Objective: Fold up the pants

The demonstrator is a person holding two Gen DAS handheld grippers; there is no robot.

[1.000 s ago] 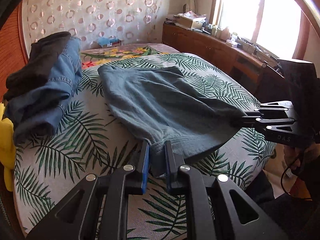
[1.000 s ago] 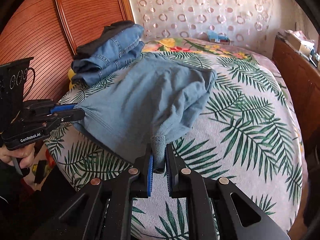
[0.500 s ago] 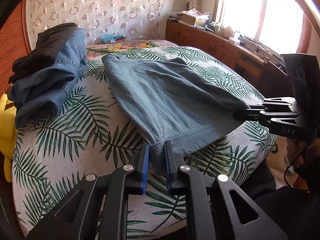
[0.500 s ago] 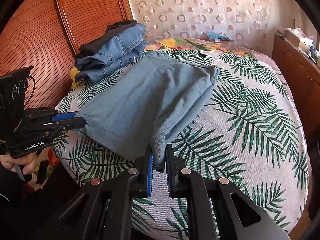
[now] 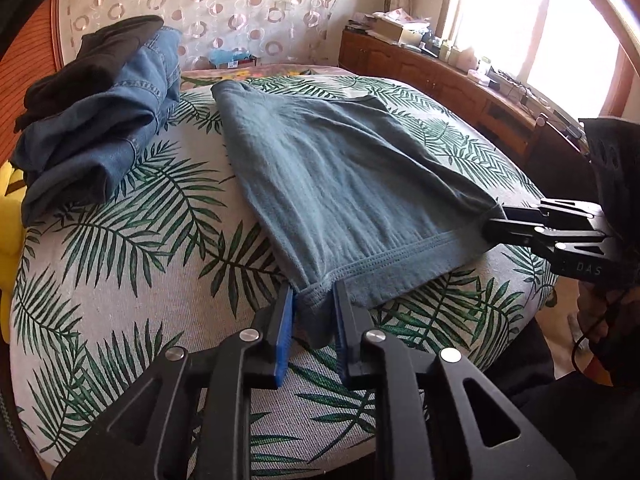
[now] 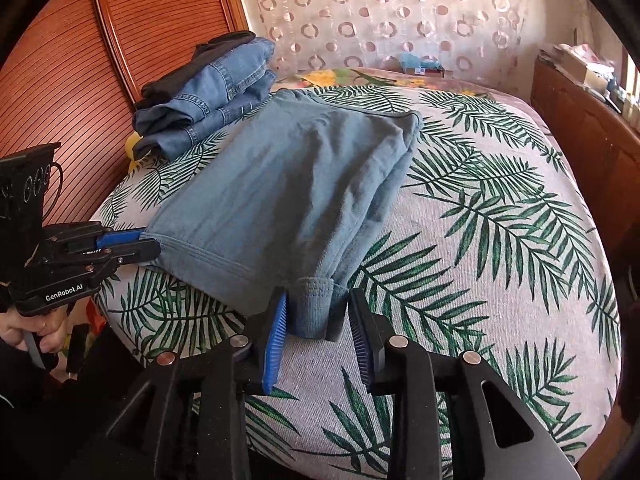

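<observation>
Grey-blue pants (image 5: 340,184) (image 6: 300,184) lie folded lengthwise on the palm-leaf bed cover (image 5: 140,240), with the hem end nearest me. My left gripper (image 5: 314,308) has one hem corner between its blue pads; its jaws are opening and the cloth sags loose there. The right wrist view shows that gripper (image 6: 148,242) at the pants' left corner. My right gripper (image 6: 318,312) is opening wider, and the other hem corner rests on the bed between its fingers without touching the pads. From the left wrist view it (image 5: 494,224) sits at the pants' right corner.
A stack of folded jeans topped by a dark garment (image 5: 100,120) (image 6: 208,92) lies on the bed beside the pants. Something yellow (image 5: 8,208) sticks out at the left edge. A wooden cabinet (image 5: 440,80) runs along the window side, and a slatted wooden panel (image 6: 80,60) stands behind the stack.
Both grippers sank with the hem end, which now lies on the bed. Both pairs of jaws have parted, the right more than the left, and the gripped corners have gone slack.
</observation>
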